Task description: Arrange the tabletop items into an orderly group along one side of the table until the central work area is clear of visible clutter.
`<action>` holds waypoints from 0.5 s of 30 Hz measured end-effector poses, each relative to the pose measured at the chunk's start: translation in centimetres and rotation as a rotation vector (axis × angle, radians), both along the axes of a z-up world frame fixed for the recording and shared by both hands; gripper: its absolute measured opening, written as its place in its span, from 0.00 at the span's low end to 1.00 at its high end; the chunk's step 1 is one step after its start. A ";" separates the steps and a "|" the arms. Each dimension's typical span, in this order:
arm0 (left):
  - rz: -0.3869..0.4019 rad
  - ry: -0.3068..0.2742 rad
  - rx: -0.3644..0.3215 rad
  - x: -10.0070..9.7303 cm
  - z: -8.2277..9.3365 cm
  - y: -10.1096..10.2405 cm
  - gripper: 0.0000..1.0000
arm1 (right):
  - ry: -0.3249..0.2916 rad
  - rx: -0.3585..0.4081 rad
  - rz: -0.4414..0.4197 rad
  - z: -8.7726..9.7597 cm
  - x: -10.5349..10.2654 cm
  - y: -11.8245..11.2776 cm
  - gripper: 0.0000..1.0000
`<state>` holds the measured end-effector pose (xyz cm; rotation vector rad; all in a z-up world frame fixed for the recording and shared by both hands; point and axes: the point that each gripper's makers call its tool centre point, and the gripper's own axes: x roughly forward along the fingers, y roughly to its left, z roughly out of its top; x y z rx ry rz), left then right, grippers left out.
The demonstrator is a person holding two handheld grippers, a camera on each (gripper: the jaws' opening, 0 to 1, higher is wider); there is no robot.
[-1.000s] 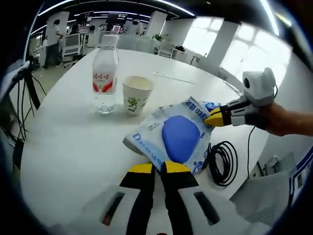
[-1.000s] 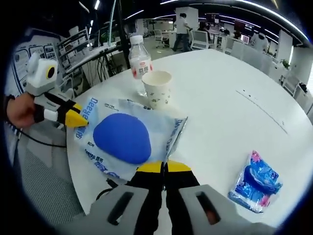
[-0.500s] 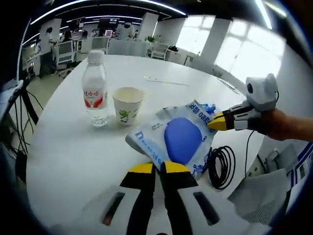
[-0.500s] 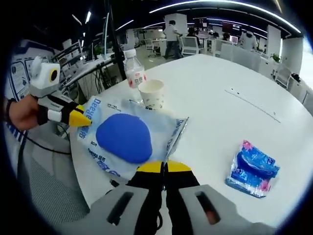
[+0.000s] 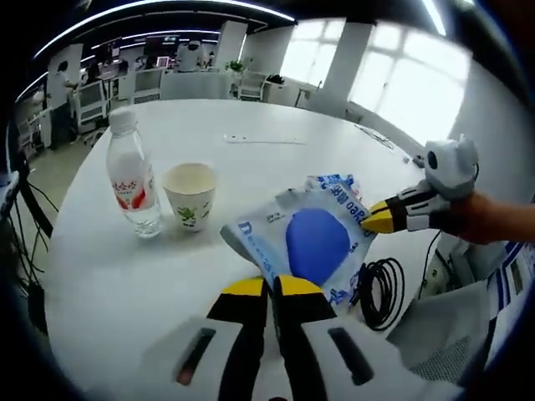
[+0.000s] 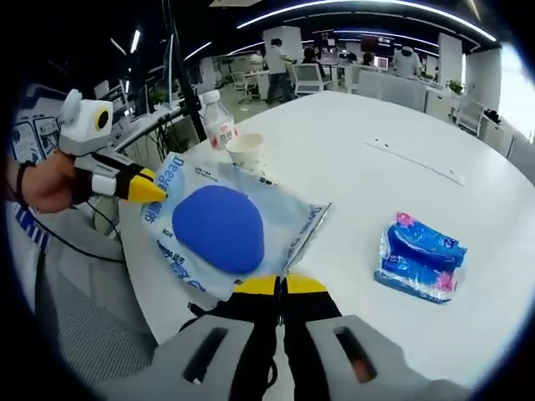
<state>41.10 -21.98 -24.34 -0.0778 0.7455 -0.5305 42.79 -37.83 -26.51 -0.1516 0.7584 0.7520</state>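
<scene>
Jaws of both the left gripper (image 5: 266,286) and right gripper (image 6: 281,285) clamp opposite edges of the blue-and-white packet (image 5: 308,238); carry it level to the desk (image 5: 125,267) edge, avoiding slack.

left view: near, faces packet (image 5: 311,242) | right view: opposite edge, shared

"What is far past the jaws in the left gripper view?"

"Big bright windows (image 5: 393,83), up high and to the right of the jaws. Office chairs (image 5: 142,83) stand far ahead on the left. A person (image 5: 63,79) stands even more to the left."

"And in the right gripper view?"

"A black pole (image 6: 177,83) goes up, ahead and left of the jaws. People (image 6: 274,57) and grey seats (image 6: 308,79) are far ahead. Long lights (image 6: 376,10) shine high above. A green plant (image 6: 456,86) is far off to the right."
</scene>
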 end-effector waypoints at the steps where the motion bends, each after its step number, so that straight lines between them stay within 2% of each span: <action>1: -0.003 -0.002 0.001 0.1 0.1 -0.1 0.00 | 0.000 0.000 -0.004 0.0 -0.1 -0.1 0.00; 15: -0.062 -0.017 0.015 1.8 0.4 -1.6 0.00 | 0.003 0.002 -0.056 0.4 -0.7 -1.6 0.00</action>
